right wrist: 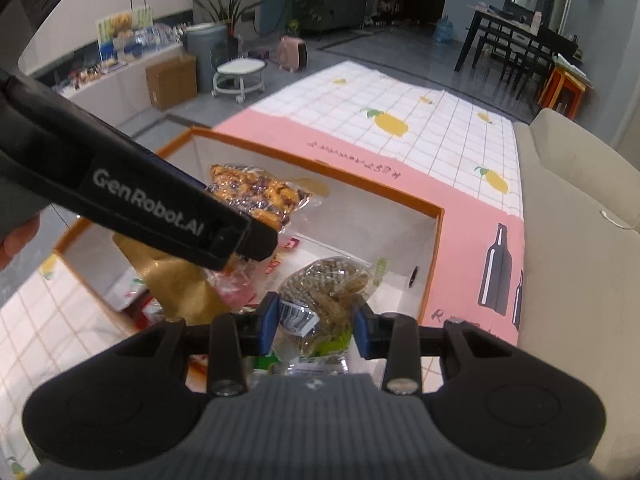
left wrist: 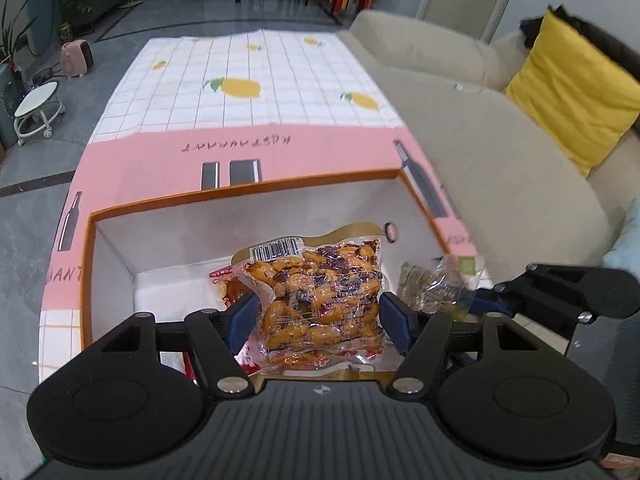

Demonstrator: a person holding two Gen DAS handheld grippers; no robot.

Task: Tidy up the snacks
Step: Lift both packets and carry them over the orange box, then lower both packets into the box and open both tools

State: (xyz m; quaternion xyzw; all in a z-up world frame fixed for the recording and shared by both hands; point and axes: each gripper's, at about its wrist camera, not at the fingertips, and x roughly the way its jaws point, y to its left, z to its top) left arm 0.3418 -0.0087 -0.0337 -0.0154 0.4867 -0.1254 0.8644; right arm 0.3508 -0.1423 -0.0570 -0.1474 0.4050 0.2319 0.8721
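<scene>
Both tools grip packets over the white box (left wrist: 112, 248): left tool (left wrist: 318, 320) clamps the orange snack pack (left wrist: 320, 300), right tool (right wrist: 314, 326) the green snack pack (right wrist: 332, 292). Crowded together, they may collide, knocking a slippery packet onto the desk (left wrist: 240, 80).

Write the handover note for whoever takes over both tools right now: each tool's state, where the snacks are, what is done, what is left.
Left tool: shut on the orange snack pack, over the orange-rimmed box.
Right tool: shut on the green snack pack, also over the box.
Done: other packets already lie in the box.
Left: release both packs into the box.
</scene>
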